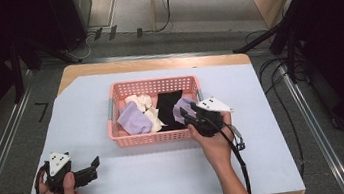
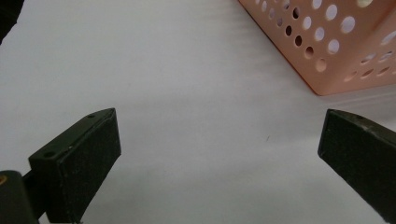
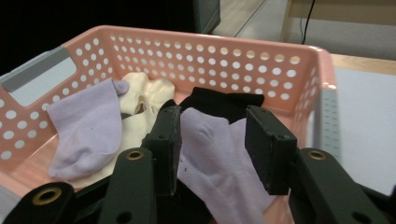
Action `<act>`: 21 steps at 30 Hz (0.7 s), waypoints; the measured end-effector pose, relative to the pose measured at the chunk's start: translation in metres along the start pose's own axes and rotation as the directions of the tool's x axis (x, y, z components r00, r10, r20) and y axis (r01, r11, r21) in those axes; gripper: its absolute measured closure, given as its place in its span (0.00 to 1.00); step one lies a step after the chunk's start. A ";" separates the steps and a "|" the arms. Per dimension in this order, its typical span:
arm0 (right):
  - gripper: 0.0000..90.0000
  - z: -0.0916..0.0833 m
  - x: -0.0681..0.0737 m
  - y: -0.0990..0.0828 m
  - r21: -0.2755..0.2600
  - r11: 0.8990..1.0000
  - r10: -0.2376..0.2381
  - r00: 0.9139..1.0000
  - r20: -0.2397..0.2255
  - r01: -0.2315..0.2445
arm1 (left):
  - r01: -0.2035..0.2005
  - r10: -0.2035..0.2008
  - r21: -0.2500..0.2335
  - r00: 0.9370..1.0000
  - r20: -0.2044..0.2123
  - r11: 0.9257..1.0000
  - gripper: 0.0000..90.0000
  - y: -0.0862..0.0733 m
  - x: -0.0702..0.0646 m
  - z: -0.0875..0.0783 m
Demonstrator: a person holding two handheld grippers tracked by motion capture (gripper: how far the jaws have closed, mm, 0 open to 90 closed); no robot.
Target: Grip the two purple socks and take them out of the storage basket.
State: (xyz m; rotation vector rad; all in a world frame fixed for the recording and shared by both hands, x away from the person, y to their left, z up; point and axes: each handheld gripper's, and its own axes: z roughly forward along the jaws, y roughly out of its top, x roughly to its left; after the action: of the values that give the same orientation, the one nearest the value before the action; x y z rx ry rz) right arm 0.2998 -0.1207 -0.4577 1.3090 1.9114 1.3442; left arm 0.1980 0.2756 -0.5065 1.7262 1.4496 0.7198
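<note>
Left gripper (image 1: 91,169): it rests low on the counter (image 1: 170,178) at the near left corner, jaws spread wide with nothing between them, pointing toward the pink basket (image 1: 157,137) but well apart from it. In the left gripper view the basket's perforated corner (image 2: 327,56) sits up and to the right of the jaws.

Centre: the basket holds a lilac sock (image 1: 134,118) at its left, cream socks (image 1: 143,103) behind it, a black sock (image 1: 168,106) in the middle.

Right gripper (image 1: 188,116): it reaches over the basket's near right corner, clearly the nearer tool. In the right gripper view its jaws stand half apart on either side of a second lilac sock (image 3: 219,158) — the pads straddle the fabric but do not visibly press it. That sock's long axis runs roughly along the jaw line, from the near wall toward the black sock (image 3: 224,103), so closing should pinch it across its width.

Surface: pale sheet over a wooden top. Beyond — grey floor, cables, dark stands.
</note>
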 end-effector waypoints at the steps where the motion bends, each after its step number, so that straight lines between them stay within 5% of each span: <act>1: 0.63 0.003 0.002 0.000 0.008 1.000 -0.005 1.000 -0.001 0.005 | 0.000 0.000 -0.001 1.000 0.000 1.000 0.00 0.000 0.000 0.000; 21: 0.63 0.042 0.012 0.006 0.110 0.993 0.038 0.998 0.049 -0.043 | -0.002 0.002 0.002 1.000 0.000 1.000 0.00 0.000 0.001 0.000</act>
State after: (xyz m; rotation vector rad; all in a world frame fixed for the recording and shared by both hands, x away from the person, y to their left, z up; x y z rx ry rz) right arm 0.3297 -0.0907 -0.4682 1.4265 1.9621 1.2312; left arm 0.1983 0.2763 -0.5065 1.7295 1.4491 0.7203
